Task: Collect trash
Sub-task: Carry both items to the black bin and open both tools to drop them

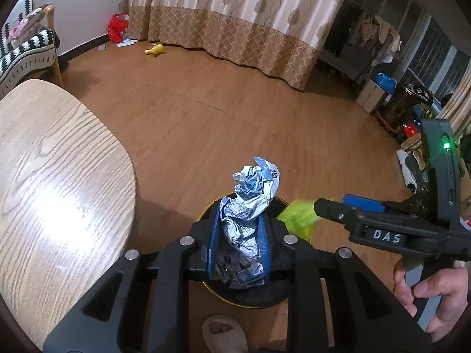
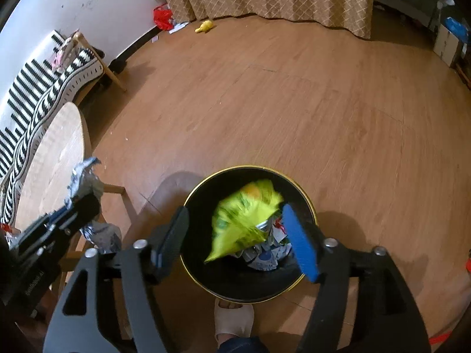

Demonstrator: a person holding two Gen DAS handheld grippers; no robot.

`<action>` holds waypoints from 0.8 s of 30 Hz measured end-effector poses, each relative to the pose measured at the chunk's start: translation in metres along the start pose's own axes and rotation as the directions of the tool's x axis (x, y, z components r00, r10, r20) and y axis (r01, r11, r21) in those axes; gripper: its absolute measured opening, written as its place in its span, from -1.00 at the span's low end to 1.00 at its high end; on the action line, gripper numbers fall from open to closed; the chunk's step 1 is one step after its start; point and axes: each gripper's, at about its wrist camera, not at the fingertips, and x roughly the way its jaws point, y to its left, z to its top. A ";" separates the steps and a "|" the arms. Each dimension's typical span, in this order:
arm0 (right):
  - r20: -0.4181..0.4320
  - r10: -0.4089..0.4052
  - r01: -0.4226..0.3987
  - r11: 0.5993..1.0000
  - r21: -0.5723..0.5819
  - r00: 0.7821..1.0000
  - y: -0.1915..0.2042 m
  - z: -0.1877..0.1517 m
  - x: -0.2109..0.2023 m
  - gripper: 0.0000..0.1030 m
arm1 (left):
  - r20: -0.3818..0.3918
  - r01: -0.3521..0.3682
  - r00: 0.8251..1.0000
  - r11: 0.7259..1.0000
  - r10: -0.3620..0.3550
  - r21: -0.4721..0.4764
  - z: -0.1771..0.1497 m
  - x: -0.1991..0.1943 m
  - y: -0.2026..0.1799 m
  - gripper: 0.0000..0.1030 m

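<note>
My left gripper (image 1: 240,223) is shut on a crumpled silver and blue wrapper (image 1: 253,194), which sticks up past the blue pads over a black bin with a gold rim (image 1: 250,304). The right wrist view shows the same wrapper (image 2: 84,179) in the left gripper (image 2: 88,200), left of the bin (image 2: 309,203). My right gripper (image 2: 235,210) stands open above the bin's mouth. A blurred yellow-green bag (image 2: 244,217) hangs loose between its jaws, apart from both pads, over crumpled trash (image 2: 265,256) inside. The left wrist view shows the right gripper (image 1: 332,206) from the side, with the bag (image 1: 298,217) below it.
A round wooden table (image 1: 59,176) stands left of the bin, with a striped sofa (image 2: 35,100) behind it. A slippered foot (image 2: 232,317) touches the bin's near side. A yellow toy (image 1: 154,49) and a red bag (image 1: 117,26) lie by the curtain. Boxes and clutter (image 1: 391,103) fill the right wall.
</note>
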 end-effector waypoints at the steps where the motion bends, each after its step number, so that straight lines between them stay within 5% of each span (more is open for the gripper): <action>1: 0.004 0.001 -0.001 1.000 0.007 1.000 -0.002 0.001 -0.001 0.32 | -0.003 0.002 1.000 1.000 -0.002 -0.001 0.000 0.001 0.000 -0.56; 13: 0.038 -0.009 0.007 0.998 0.055 0.999 -0.010 0.002 -0.010 0.40 | -0.046 0.029 0.999 0.999 -0.027 0.022 -0.002 0.020 -0.009 -0.56; 15: 0.046 -0.009 0.006 0.998 0.068 0.999 -0.013 0.002 -0.013 0.40 | -0.049 0.018 0.999 0.999 -0.017 0.030 -0.003 0.021 -0.012 -0.38; 17: 0.051 -0.006 0.002 0.997 0.080 0.999 -0.015 0.000 -0.014 0.40 | -0.039 0.021 0.999 0.999 -0.019 0.028 -0.003 0.020 -0.013 0.23; 24: 0.059 -0.004 -0.001 0.996 0.091 0.998 -0.015 0.001 -0.020 0.40 | -0.015 0.033 0.999 0.999 -0.033 0.013 -0.003 0.016 -0.013 0.43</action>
